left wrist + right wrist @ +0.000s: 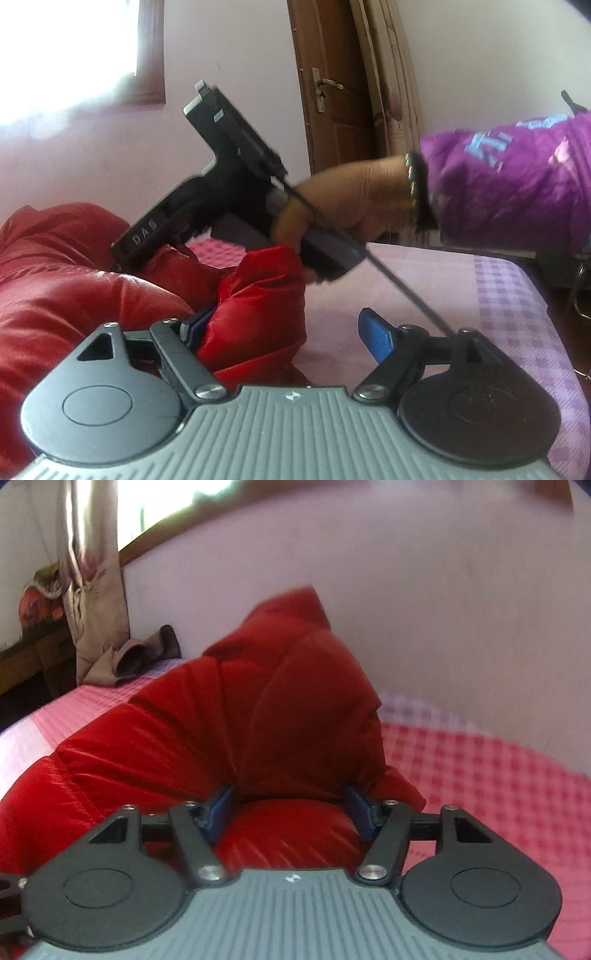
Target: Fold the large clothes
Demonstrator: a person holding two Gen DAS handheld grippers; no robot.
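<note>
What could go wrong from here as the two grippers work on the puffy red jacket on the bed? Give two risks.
1. The right gripper has a thick bulge of the red jacket between its blue fingers; slippery padding could squeeze out.
2. The left gripper has jacket only beside one finger, so that side may drag unevenly across the checked bedsheet.

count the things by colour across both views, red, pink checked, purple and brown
Red: 1, the puffy quilted red jacket
Pink checked: 1, the pink and lilac checked bed sheet
Purple: 1, the person's purple printed sleeve
Brown: 3, the brown wooden door, the brown wooden window frame and the crumpled brown cloth
Total: 6
</note>
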